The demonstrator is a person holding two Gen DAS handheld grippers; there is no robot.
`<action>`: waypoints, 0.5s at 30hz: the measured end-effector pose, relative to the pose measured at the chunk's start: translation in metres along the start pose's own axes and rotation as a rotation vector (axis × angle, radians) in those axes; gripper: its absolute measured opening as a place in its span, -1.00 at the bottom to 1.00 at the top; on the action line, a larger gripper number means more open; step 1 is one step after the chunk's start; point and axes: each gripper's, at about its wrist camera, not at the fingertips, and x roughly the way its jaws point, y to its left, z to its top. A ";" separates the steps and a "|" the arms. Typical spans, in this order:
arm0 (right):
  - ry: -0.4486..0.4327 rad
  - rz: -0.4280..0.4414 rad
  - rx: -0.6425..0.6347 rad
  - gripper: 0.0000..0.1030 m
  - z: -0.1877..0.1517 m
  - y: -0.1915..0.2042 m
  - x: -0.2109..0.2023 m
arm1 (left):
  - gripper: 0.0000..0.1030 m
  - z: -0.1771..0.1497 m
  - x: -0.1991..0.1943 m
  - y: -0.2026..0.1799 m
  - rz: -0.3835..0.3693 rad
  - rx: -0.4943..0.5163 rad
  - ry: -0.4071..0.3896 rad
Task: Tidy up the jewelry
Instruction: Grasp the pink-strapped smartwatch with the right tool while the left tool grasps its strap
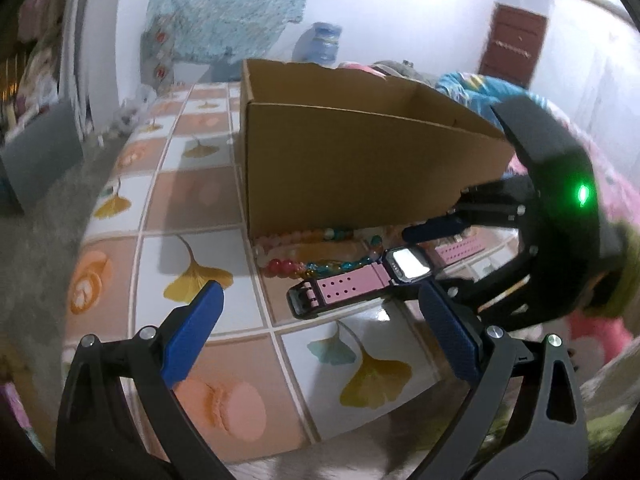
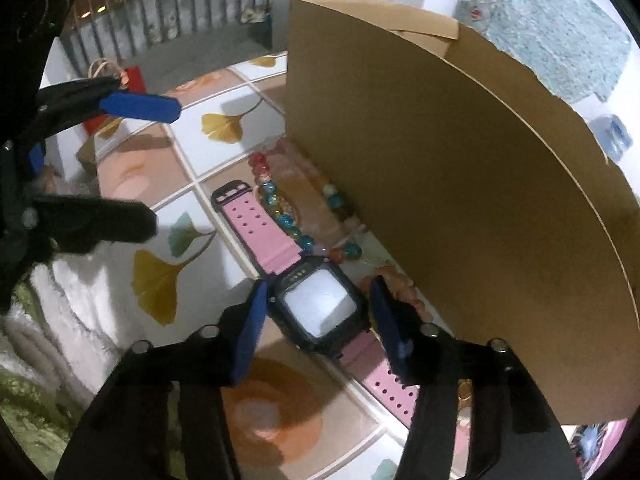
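In the right wrist view, the right gripper (image 2: 318, 304) fills the lower centre of the frame, its two blue pads on either side of the black case of one pink-strapped watch (image 2: 320, 306). The left pad looks to be at the case's edge and the right pad stands just beside it; whether they press on it cannot be told. The watch lies flat on the tiled tabletop (image 2: 192, 148), one strap running toward the upper left, the other toward the lower right under the right finger.

Just past the watch, between it and the box, lie beaded bracelets (image 2: 280, 216): one of blue and clear beads touching the upper strap, one of pale pink and orange beads against the cardboard, and perhaps a third; the exact count is unclear.

Beyond them, one open cardboard box (image 2: 460, 180) stands upright, filling the right half of the frame.

In the left wrist view, the left gripper (image 1: 316, 328) sits at the bottom of the frame, its pads spread wide with nothing between them, apart from the watch, which lies right of centre with the right gripper over it.
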 end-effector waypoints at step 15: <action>0.123 0.482 0.327 -0.03 -0.016 -0.061 0.005 | 0.02 -0.013 0.029 -0.069 0.067 0.430 0.073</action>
